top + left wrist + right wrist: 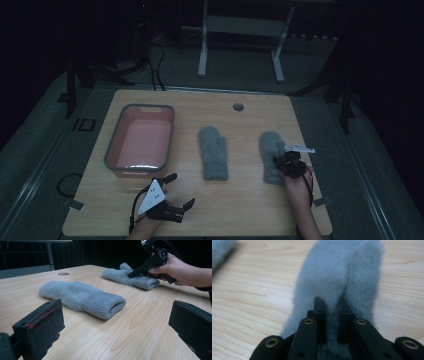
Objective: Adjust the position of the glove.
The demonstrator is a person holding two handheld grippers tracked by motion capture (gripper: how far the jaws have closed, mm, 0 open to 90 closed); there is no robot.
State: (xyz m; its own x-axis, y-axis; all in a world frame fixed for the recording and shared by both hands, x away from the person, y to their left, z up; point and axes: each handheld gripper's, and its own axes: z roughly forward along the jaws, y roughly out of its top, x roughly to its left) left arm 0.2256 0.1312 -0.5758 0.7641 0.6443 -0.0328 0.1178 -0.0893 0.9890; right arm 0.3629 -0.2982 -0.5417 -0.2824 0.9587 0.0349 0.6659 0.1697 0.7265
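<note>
Two grey fleece mittens lie flat on the wooden table (pixel 240 200), cuffs toward me. The left mitten (pixel 214 152) rests alone at the centre. My right gripper (pixel 282 162) is down on the cuff end of the right mitten (pixel 271 145). In the right gripper view its jaws (pixel 331 302) are shut on a pinched fold of that mitten (pixel 342 270). My left gripper (pixel 181 190) sits near the front edge, left of centre, open with nothing between its jaws. The left gripper view shows its wide jaws (pixel 117 311) facing the near mitten (pixel 82 296), with the far mitten (pixel 130 276) beyond it.
A pink basin with a grey rim (pixel 140 107) stands on the table's left half, just beyond my left gripper. A round cable hole (pixel 238 107) marks the far edge. White desk legs (pixel 202 55) stand on the floor behind the table.
</note>
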